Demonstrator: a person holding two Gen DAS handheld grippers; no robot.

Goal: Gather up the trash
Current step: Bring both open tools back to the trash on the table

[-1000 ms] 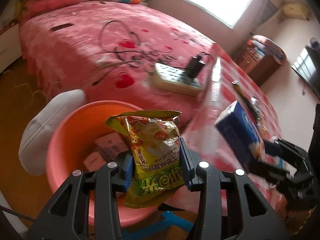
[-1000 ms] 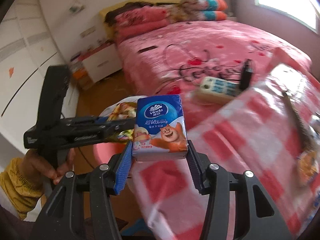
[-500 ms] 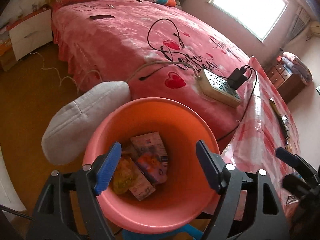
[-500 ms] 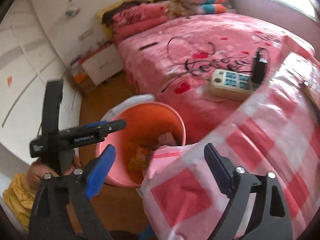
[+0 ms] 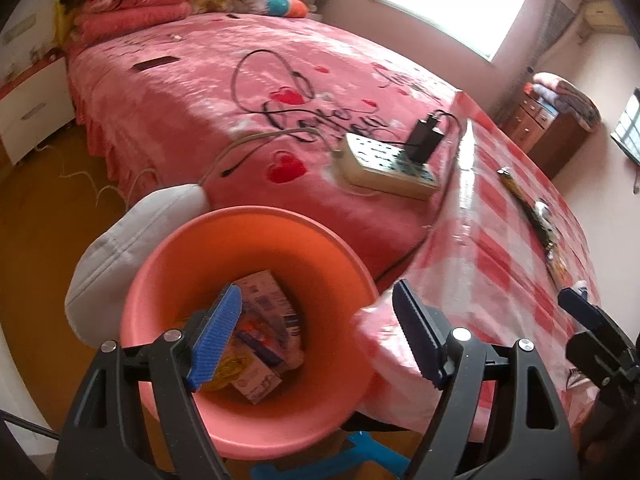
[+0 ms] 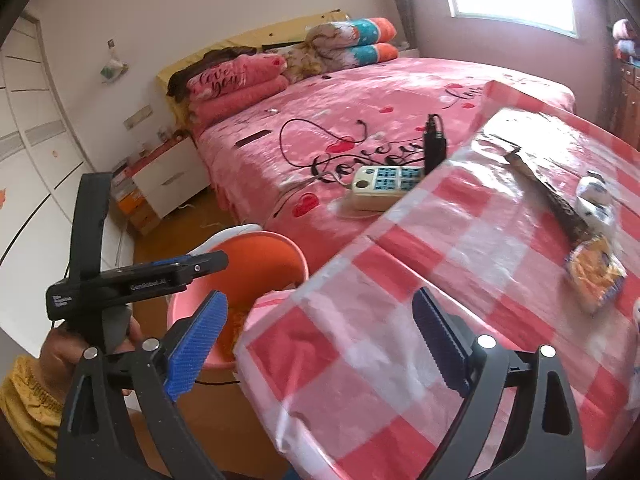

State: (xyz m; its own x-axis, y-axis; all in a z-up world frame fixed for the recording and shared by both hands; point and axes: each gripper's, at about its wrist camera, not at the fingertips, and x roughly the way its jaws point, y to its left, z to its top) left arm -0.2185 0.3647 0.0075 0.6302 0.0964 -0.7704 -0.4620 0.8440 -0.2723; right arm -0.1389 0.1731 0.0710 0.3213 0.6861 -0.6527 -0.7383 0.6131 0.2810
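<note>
Over pink bucket (image 5: pixel 256 432): left gripper (image 5: pixel 316 340) jaws spread, empty; snack bag it pinched one second ago now among trash (image 5: pixel 264 344) at bucket bottom. Right gripper (image 6: pixel 320 344) above checked tablecloth (image 6: pixel 460 280), jaws just opened further, empty; its tissue pack gone. Cartons lie flat, long axes running toward bed (image 5: pixel 208 92).

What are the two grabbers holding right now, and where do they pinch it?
Nothing. The left gripper has just opened, empty, over the pink bin. The right gripper has just opened too, empty, above the checked tablecloth.
</note>
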